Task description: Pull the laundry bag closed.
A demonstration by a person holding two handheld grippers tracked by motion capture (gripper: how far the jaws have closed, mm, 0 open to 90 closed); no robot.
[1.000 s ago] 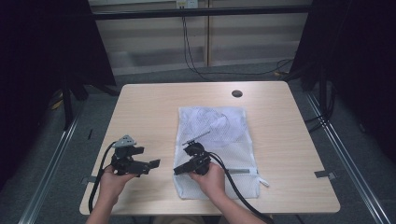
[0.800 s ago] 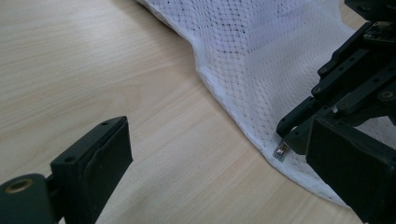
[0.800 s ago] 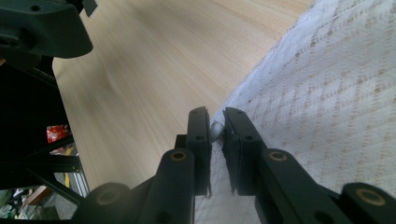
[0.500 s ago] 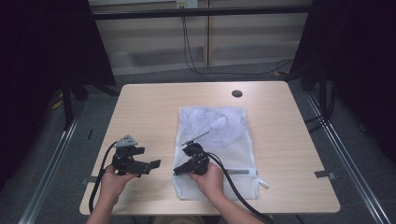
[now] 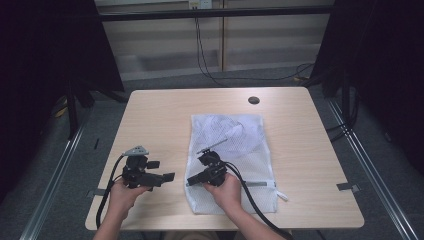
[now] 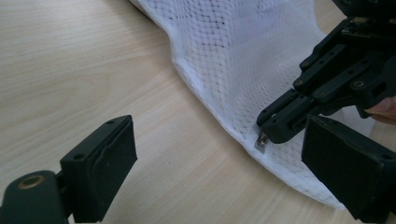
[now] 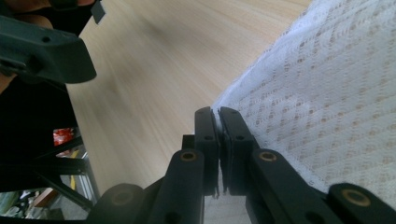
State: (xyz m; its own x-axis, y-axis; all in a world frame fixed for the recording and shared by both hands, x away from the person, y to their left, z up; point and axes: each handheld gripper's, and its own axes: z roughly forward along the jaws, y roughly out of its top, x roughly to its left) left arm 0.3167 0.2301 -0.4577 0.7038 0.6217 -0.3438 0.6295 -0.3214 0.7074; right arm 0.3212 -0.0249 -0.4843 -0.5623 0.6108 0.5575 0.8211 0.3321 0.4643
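Right gripper view: jaws pinch mesh bag (image 7: 327,93) edge

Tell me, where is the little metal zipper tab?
In the left gripper view, the zipper tab sits at the mesh bag's edge, right at the right gripper's shut tips.

I see my left gripper (image 5: 169,177) with jaws spread wide, aimed toward my right gripper (image 5: 191,181), whose jaws are pressed together just beyond the left one's tips.
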